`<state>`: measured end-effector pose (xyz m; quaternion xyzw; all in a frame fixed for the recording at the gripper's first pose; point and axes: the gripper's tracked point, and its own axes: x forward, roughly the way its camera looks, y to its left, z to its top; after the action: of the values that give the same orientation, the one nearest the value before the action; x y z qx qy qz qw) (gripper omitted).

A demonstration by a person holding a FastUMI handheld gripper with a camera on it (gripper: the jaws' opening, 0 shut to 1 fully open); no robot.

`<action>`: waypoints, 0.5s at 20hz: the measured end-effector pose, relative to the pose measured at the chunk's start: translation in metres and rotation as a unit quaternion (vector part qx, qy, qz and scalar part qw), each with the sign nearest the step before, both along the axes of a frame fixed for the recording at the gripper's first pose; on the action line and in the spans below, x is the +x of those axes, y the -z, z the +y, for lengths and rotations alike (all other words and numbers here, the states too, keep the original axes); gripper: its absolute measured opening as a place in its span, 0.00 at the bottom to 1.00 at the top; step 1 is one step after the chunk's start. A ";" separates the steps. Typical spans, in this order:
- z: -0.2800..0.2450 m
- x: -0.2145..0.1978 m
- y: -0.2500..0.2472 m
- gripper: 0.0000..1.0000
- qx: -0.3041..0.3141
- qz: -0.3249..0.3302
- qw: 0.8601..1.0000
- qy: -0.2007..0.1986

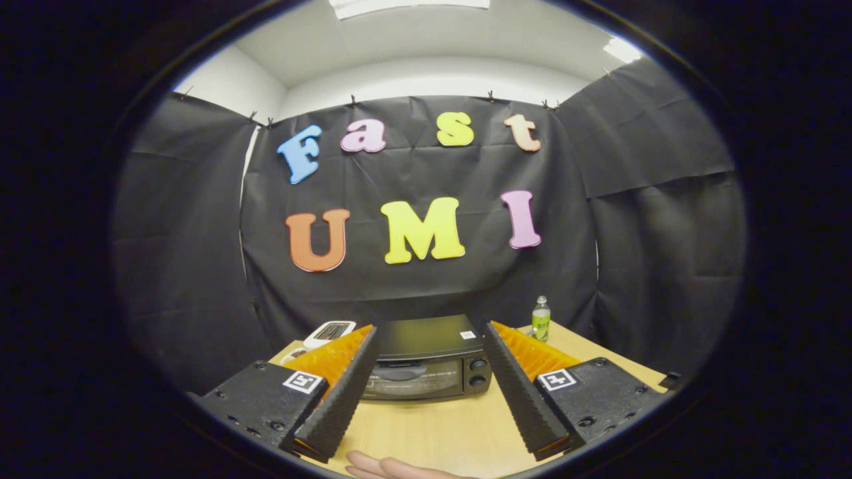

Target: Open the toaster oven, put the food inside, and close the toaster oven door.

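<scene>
Toward the far edge of the pale wooden surface point(459, 432), black boxy toaster oven point(429, 362) with door closed, beyond the spread, empty fingers of the hand-held gripper point(430, 356); nothing begun yet: opening, loading food, closing all left.

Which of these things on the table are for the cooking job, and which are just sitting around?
For the job:
toaster oven, door shut, beyond the claw's tips
claw, open, holding nothing

Just lying about:
small bottle behind the oven
white device beside the oven
a hand resting on the wooden table
</scene>
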<state>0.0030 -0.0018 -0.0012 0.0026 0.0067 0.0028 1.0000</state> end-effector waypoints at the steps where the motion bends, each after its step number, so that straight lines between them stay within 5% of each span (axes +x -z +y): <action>1: 0.001 0.000 0.002 1.00 -0.002 0.000 1.000 0.000; 10: 0.006 0.030 0.034 1.00 -0.005 0.022 1.000 0.016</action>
<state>0.0327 0.0041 -0.0353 -0.0025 0.0287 -0.0131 0.9995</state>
